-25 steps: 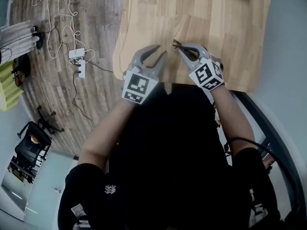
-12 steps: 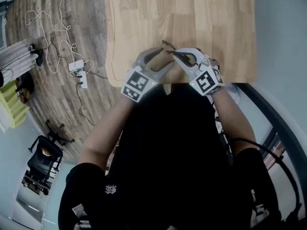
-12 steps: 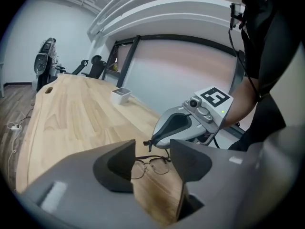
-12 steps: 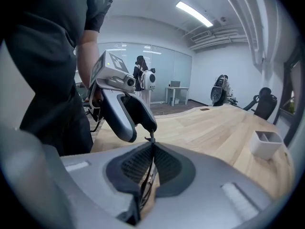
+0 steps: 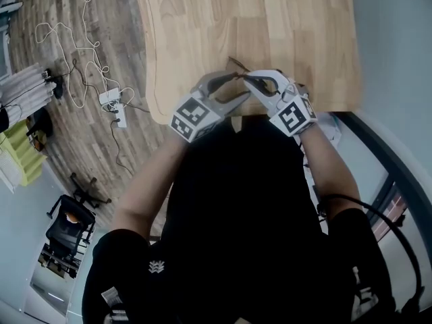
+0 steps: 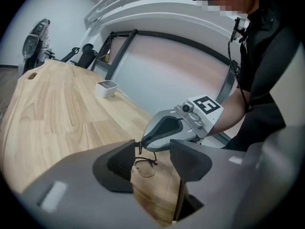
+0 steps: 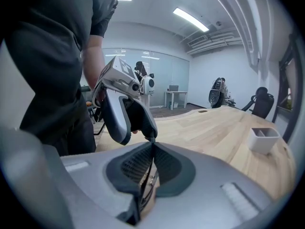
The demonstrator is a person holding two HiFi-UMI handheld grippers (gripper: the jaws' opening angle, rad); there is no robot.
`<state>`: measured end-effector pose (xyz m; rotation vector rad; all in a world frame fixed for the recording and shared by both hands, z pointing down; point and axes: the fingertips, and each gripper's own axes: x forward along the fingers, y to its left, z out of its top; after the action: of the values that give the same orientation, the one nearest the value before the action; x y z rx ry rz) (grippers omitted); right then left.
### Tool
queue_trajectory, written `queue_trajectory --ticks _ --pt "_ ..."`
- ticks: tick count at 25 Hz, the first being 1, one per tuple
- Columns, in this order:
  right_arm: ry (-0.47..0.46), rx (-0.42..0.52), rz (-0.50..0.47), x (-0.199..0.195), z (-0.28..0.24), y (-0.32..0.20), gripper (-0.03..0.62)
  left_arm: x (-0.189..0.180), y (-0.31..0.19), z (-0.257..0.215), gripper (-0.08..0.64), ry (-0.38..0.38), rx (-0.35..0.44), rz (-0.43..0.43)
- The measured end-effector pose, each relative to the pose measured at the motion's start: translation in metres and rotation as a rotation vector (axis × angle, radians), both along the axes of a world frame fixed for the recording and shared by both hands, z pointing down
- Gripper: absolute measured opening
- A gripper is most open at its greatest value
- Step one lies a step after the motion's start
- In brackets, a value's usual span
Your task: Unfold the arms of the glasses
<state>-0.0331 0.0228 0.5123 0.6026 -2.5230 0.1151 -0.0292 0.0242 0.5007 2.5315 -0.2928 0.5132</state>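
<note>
The thin-wire glasses (image 6: 144, 168) barely show in the head view and sit half hidden behind the pads elsewhere. The right gripper (image 7: 152, 146), angled down, pinches their frame above the table (image 5: 270, 19) edge. The left gripper (image 6: 153, 149) faces it, its jaws just opened wide around them.

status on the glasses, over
Right tongs shut on thin dark wire-frame glasses at the light wooden table's near edge. Left tongs open, just been opening, glasses in their gap, ungripped. Nothing in the way.
</note>
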Motion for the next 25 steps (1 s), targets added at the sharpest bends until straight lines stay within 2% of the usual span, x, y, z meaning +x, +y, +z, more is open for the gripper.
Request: queue_trajectory --ticks 5,11,19,22,25 --pt "-0.010 0.003 0.005 0.005 -0.007 0.002 0.014 0.006 0.001 -0.006 0.236 0.031 -0.013 0.005" --pt "-0.034 0.015 0.008 0.010 -0.008 0.005 0.015 0.012 0.007 -0.011 0.236 0.031 -0.059 0.019" --pt "0.006 -0.009 0.023 0.037 -0.002 0.027 0.031 0.020 0.022 -0.021 0.236 0.026 -0.030 0.067" --pt "0.053 -0.052 0.068 0.062 0.007 0.040 0.032 0.026 0.029 -0.030 0.236 0.040 0.001 0.091" --pt "0.057 -0.076 0.101 0.078 0.017 0.050 0.032 0.033 0.036 -0.038 0.236 0.045 0.017 0.117"
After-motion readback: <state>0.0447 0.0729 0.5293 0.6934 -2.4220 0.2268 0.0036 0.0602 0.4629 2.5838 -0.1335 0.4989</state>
